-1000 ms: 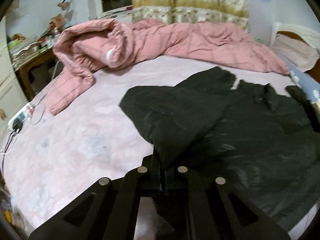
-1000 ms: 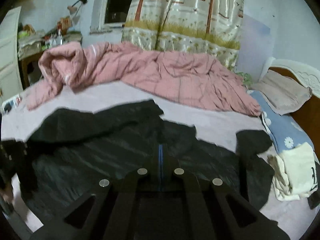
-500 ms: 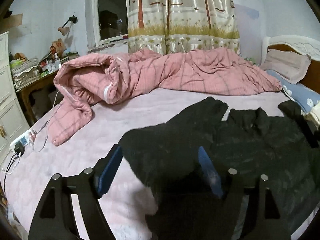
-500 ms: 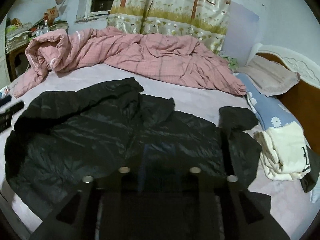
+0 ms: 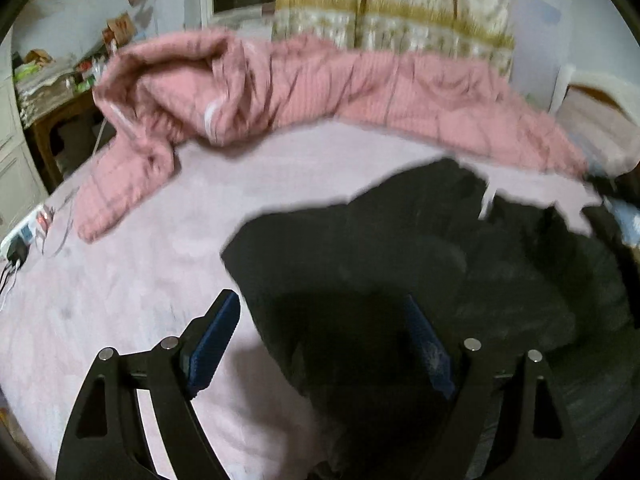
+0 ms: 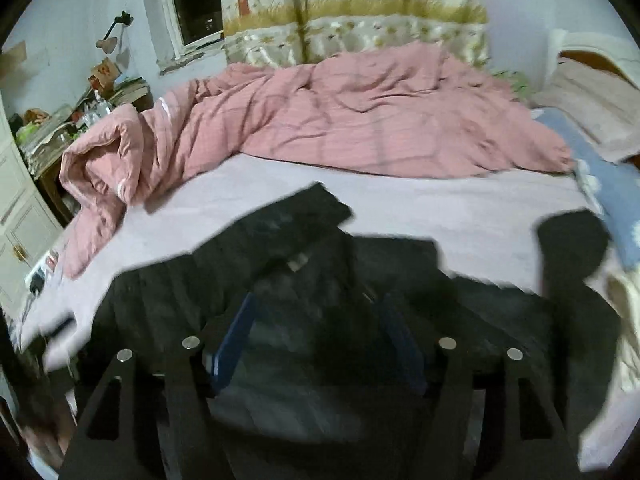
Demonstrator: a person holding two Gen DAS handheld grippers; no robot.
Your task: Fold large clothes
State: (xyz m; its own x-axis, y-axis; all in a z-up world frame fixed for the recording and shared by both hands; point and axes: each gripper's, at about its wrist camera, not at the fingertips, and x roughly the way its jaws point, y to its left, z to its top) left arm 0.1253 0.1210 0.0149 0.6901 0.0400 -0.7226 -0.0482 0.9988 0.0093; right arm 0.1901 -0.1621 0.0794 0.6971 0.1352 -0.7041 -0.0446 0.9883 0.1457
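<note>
A large black puffer jacket point(image 5: 420, 264) lies spread on the pink bed sheet point(image 5: 132, 280); it also shows in the right wrist view point(image 6: 304, 272), with one sleeve point(image 6: 296, 212) laid across towards the far left. My left gripper point(image 5: 320, 316) is open above the jacket's near left edge, empty. My right gripper point(image 6: 320, 312) is open above the jacket's middle, empty. Both views are blurred.
A crumpled pink quilt point(image 6: 340, 120) lies across the far side of the bed. Pillows point(image 6: 596, 120) and a blue cloth point(image 6: 612, 204) are at the right. A power strip point(image 5: 20, 240) lies at the bed's left edge. A cluttered desk point(image 6: 80, 112) stands at the left.
Both grippers were shut on the jacket one second ago and have since opened and let go. The jacket now lies flat. Both cameras are shifting, with motion blur.
</note>
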